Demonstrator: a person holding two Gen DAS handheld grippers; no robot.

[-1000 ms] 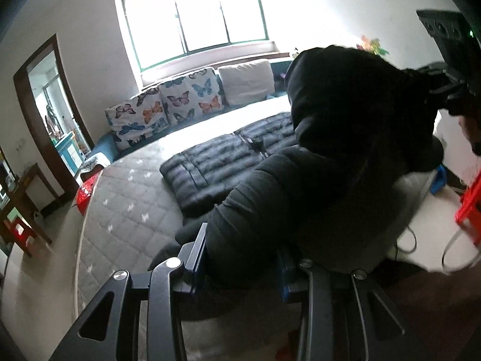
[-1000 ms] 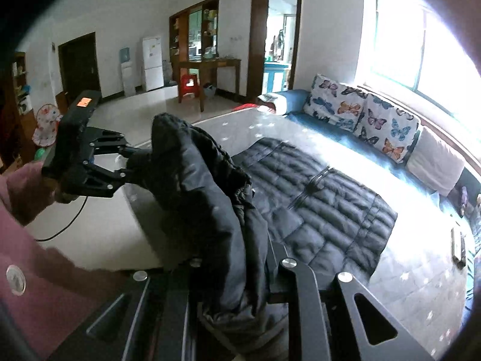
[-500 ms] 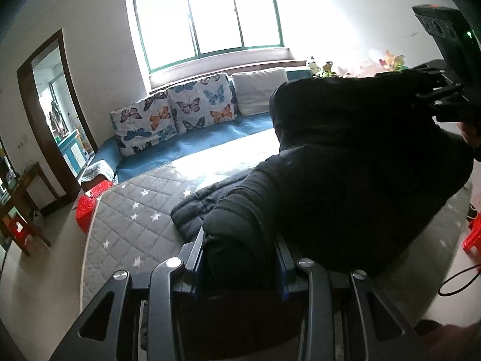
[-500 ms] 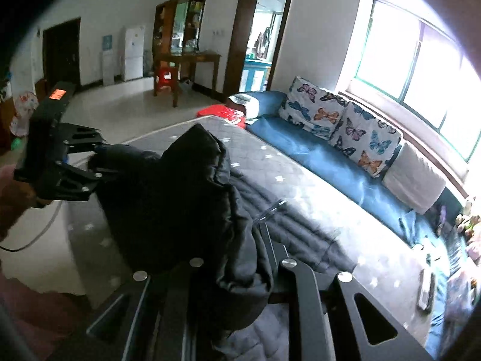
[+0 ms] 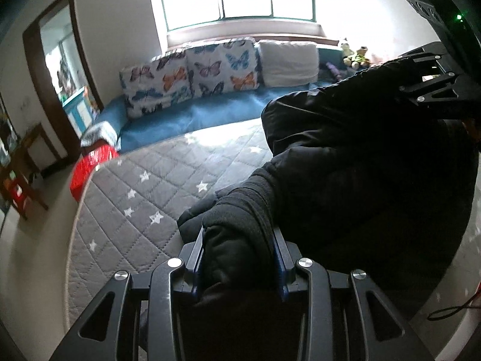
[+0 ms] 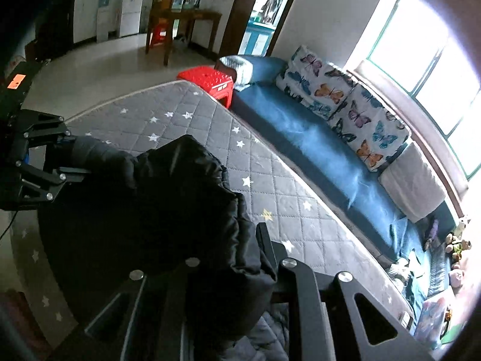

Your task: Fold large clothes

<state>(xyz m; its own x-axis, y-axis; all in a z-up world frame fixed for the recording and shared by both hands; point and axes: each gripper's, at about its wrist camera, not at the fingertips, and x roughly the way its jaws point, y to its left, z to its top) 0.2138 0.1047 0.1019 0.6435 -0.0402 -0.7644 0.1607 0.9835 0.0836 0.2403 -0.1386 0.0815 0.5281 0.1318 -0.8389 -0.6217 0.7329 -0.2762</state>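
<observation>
A large black padded jacket (image 5: 360,168) is stretched between my two grippers above the grey star-quilted mattress (image 5: 135,198). My left gripper (image 5: 239,258) is shut on a thick bunch of the jacket, near a knitted cuff. My right gripper (image 6: 228,258) is shut on another bunched edge of the jacket (image 6: 168,198). The right gripper shows at the upper right of the left wrist view (image 5: 433,90), and the left gripper at the left of the right wrist view (image 6: 45,162). The jacket hides the mattress beneath it.
A blue sofa (image 6: 300,147) with butterfly cushions (image 5: 207,72) and a white pillow (image 5: 288,63) runs along the window wall behind the mattress. A red plastic stool (image 6: 210,81) stands at the mattress corner. A wooden table (image 6: 180,27) and doorway lie beyond.
Both grippers have carried the held jacket edge forward over the mattress toward the sofa. The quilted part lying flat earlier is now covered by the lifted fabric.
</observation>
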